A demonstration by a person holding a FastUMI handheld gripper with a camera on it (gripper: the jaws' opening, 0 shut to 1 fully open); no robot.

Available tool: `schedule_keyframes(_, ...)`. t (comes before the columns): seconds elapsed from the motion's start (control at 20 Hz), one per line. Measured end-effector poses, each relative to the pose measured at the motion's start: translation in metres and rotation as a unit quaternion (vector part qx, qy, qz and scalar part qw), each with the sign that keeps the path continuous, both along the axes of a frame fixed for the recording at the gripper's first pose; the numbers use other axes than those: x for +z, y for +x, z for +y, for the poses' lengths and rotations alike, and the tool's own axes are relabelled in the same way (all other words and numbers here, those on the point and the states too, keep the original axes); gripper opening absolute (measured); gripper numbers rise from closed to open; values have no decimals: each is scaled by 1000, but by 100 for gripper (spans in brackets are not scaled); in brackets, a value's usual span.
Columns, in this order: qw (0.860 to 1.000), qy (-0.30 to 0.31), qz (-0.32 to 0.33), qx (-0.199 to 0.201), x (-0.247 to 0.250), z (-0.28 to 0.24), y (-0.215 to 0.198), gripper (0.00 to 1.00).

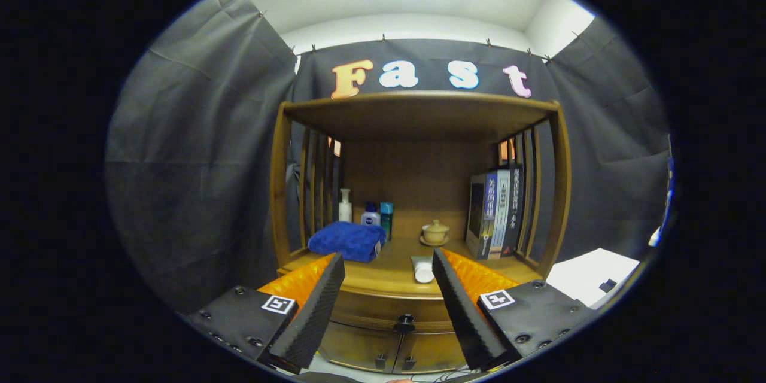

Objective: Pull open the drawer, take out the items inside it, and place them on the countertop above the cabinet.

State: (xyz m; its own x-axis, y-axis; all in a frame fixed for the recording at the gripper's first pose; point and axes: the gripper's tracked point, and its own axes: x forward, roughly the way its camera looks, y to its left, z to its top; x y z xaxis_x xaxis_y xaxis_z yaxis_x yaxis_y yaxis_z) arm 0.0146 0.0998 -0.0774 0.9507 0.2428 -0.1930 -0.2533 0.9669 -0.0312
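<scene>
Drawer (pixel 383 310) shut, under counter (pixel 383 278) edge, dark knob (pixel 405 323) on front. Knob sits ahead of claw (pixel 389 263), lower than fingertips, roughly centred between fingers. Claw spread wide, holds nothing, touches nothing. On counter beyond: white tube (pixel 423 269), blue towel (pixel 348 240), bottles (pixel 365 210), lidded cup (pixel 435 231), books (pixel 495 212).
</scene>
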Motion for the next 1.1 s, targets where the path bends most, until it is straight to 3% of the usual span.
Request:
schedule_keyframes(0.2,1000,21,-3,16,28,-13,-19,98)
schedule_keyframes(0.6,999,37,-13,-12,30,-51,-27,98)
schedule_keyframes(1.1,997,65,-11,-33,25,-55,-21,99)
